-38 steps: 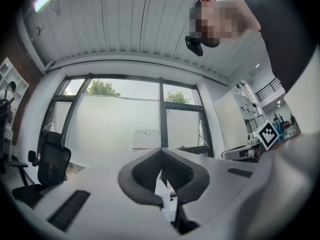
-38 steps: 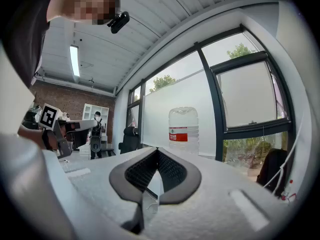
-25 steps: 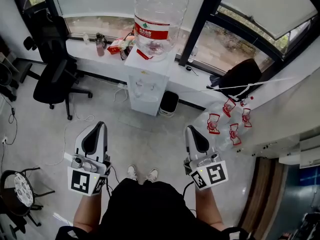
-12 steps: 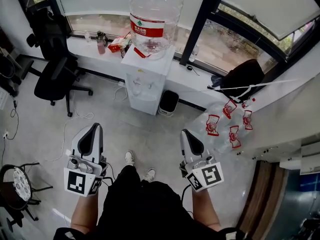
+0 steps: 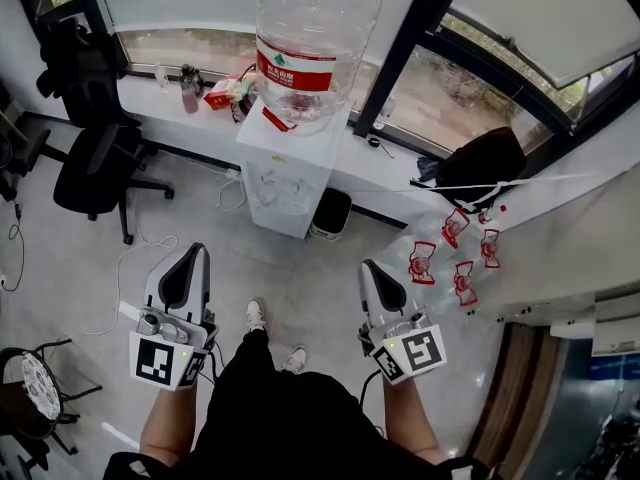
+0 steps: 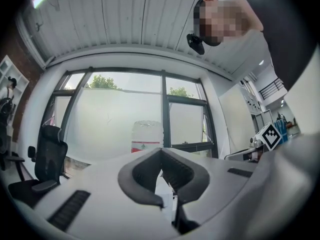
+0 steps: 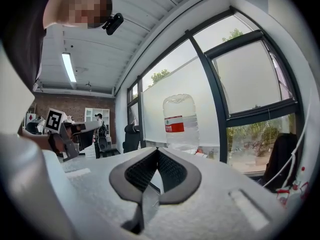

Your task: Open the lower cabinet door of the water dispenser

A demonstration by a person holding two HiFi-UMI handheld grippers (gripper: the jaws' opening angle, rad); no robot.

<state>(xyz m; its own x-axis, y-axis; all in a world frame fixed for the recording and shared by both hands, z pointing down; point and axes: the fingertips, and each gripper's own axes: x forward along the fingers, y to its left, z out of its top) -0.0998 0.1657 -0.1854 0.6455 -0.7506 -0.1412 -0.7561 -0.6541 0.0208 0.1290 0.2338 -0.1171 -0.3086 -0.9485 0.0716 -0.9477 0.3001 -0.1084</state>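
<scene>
A white water dispenser [image 5: 285, 173] stands against the window wall, with a big clear bottle [image 5: 312, 38] with a red label on top. Its lower cabinet door [image 5: 272, 200] faces me and is closed. My left gripper [image 5: 188, 260] and right gripper [image 5: 369, 275] are held low in front of my body, well short of the dispenser, both shut with nothing between the jaws. In the left gripper view the left gripper [image 6: 161, 154] has its tips touching, and the bottle [image 6: 146, 136] shows beyond. In the right gripper view the right gripper [image 7: 157, 154] is also shut, with the bottle [image 7: 180, 121] ahead.
A black office chair [image 5: 95, 158] stands at the left. A small black bin [image 5: 330, 213] sits right of the dispenser. Several empty water bottles [image 5: 450, 253] lie on the floor at the right. A black bag [image 5: 480, 163] rests on the window sill. My feet [image 5: 275, 333] are below.
I have stepped closer to the dispenser, which now looks larger and nearer. Both grippers came forward with me and stayed shut.
</scene>
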